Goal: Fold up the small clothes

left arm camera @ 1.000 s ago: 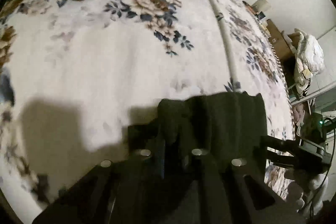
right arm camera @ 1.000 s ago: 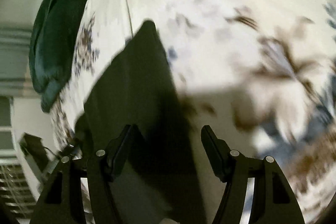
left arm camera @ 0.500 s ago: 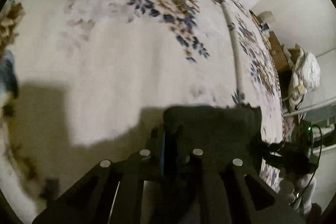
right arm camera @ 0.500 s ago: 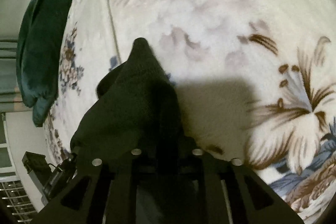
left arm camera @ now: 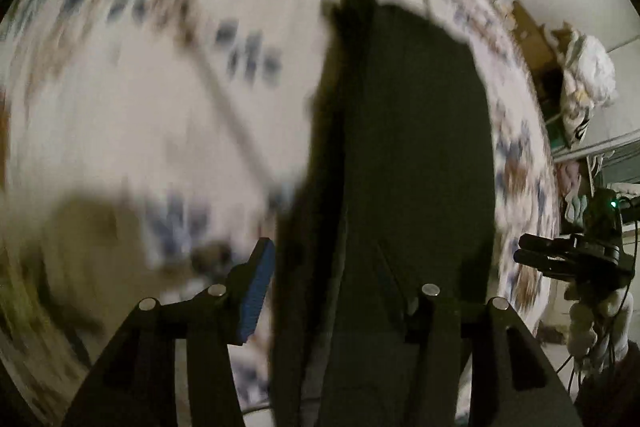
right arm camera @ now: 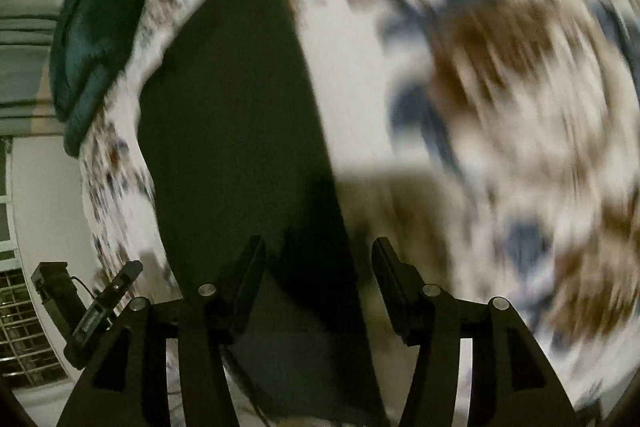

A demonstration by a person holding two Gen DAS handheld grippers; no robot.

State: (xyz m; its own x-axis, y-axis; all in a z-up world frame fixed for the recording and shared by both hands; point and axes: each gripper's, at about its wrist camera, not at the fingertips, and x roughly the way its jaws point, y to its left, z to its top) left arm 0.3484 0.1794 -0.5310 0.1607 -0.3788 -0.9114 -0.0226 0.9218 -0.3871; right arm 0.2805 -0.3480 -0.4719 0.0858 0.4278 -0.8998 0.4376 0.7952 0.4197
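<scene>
Right wrist view is showing my right gripper (right arm camera: 318, 267) and left gripper (left arm camera: 340, 271) both spread apart over the dark garment (right arm camera: 240, 131), so I am aiming squarely for its near edge.

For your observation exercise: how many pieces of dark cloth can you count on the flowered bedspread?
2. A dark garment lies spread between the open fingers of both grippers; a dark green cloth is bunched at the bedspread's far edge. Others may be hidden.

floral bedspread (left arm camera: 120, 115) motion-blurred, dark garment (left arm camera: 400, 167) cut off below

Home bedroom, floral bedspread (left arm camera: 120, 115), green pillow (right arm camera: 92, 39)
</scene>
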